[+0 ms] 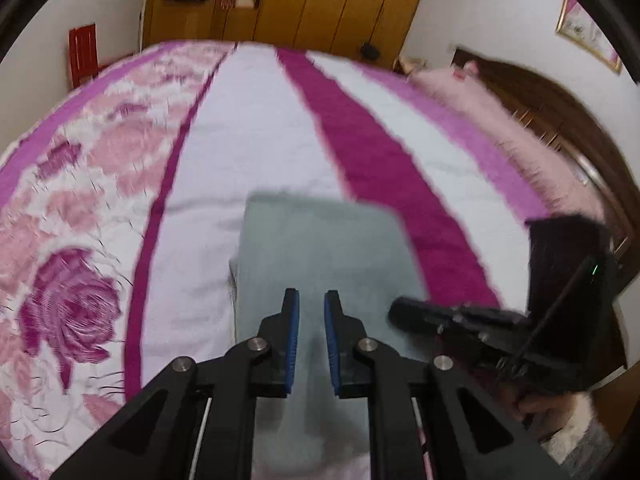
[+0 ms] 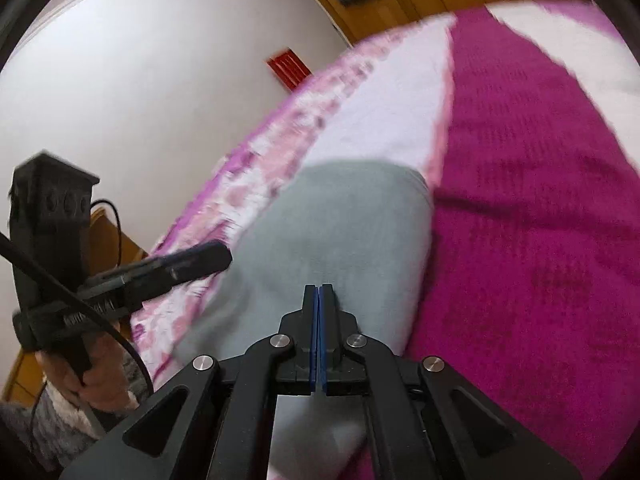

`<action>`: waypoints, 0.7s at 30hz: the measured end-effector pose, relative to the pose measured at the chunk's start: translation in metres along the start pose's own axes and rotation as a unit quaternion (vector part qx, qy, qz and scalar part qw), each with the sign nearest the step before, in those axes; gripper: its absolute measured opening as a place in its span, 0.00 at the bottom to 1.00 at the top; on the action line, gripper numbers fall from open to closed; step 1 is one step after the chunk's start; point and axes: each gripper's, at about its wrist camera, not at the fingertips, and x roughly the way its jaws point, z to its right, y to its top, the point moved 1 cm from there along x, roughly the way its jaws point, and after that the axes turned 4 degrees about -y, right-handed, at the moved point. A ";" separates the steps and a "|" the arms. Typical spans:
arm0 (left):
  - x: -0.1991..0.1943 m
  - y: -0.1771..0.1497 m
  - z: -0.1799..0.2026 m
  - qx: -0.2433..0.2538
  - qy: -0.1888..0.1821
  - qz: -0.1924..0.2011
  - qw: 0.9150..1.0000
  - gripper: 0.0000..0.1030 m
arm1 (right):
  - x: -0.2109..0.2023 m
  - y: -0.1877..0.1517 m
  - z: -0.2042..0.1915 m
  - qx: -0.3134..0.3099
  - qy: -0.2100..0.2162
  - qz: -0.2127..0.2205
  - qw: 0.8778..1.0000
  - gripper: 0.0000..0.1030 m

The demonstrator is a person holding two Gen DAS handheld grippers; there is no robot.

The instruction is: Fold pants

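A bed [image 1: 256, 128] is being covered by a fuzzy blanket [image 1: 80, 208] that is printed with pink roses at the left, then white and magenta stripes running away from the camera. A red panel [image 1: 83, 54] is being shown on the white wall [image 1: 44, 36] at the left, a wooden wardrobe [image 1: 320, 0] behind the bed, a pink pillow [image 1: 492, 108] and a dark headboard [image 1: 560, 120] at the right.

The pants [image 1: 320, 248], grey, soft and folded into a rounded oblong, are lying on the white stripe, their long axis running along the stripes, away from the near edge.

The left gripper [image 1: 311, 304] is being held above the pants, its blue-padded fingers [image 1: 294, 320] a narrow gap apart, nothing clamped. The right gripper [image 2: 319, 292] is being held over the pants with fingers [image 2: 310, 320] pressed together, empty.
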 end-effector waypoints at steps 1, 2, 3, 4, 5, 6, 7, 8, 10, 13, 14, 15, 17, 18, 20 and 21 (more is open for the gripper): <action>0.014 -0.007 -0.007 -0.006 0.012 -0.026 1.000 0.09 | -0.001 0.002 0.000 0.008 0.011 0.002 1.000 0.00; 0.018 -0.011 -0.010 -0.009 0.011 -0.027 1.000 0.09 | -0.001 0.002 0.000 0.008 0.011 0.002 1.000 0.00; 0.012 -0.012 -0.009 -0.007 0.004 -0.015 1.000 0.09 | -0.004 0.003 -0.002 0.004 0.008 0.005 1.000 0.00; 0.003 -0.008 -0.008 -0.002 0.000 -0.005 1.000 0.09 | -0.008 0.007 -0.006 -0.012 -0.005 0.011 1.000 0.00; -0.003 -0.004 -0.007 -0.002 -0.001 0.004 1.000 0.09 | -0.015 0.017 -0.013 -0.038 -0.017 0.030 0.999 0.00; -0.010 0.002 -0.006 -0.002 -0.004 0.021 1.000 0.09 | -0.014 0.022 -0.013 -0.036 -0.014 0.032 0.999 0.00; -0.014 0.008 -0.004 0.001 -0.008 0.032 0.999 0.09 | -0.014 0.022 -0.013 -0.036 -0.014 0.032 0.999 0.00; -0.014 0.014 -0.002 0.005 -0.007 0.043 0.999 0.09 | -0.011 0.028 -0.006 -0.024 -0.026 0.032 0.999 0.00; 0.001 0.020 -0.005 0.002 0.008 0.036 0.999 0.09 | 0.001 0.025 0.007 -0.004 -0.038 0.029 0.999 0.00; 0.038 0.011 -0.018 -0.014 0.025 -0.019 0.999 0.09 | 0.002 0.023 0.010 0.006 -0.034 0.027 0.999 0.00; 0.034 0.009 -0.016 -0.002 0.027 -0.007 1.000 0.09 | -0.002 0.026 0.005 -0.003 -0.036 0.032 0.999 0.00; 0.028 0.011 -0.013 0.010 0.030 -0.004 0.999 0.09 | -0.008 0.030 0.001 -0.012 -0.032 0.043 0.998 0.00; 0.012 0.022 -0.010 0.007 0.020 0.013 1.000 0.09 | -0.014 0.040 -0.004 -0.018 -0.018 0.070 0.997 0.00; 0.004 0.028 -0.009 -0.001 0.007 0.030 1.000 0.09 | -0.014 0.040 -0.004 -0.018 -0.018 0.070 0.997 0.00; 0.003 0.032 -0.007 -0.003 0.005 0.039 0.999 0.09 | 0.004 0.049 0.007 -0.005 -0.050 0.055 0.997 0.00; 0.012 0.032 -0.008 -0.003 0.015 0.027 1.000 0.09 | 0.013 0.048 0.013 0.003 -0.056 0.042 0.998 0.00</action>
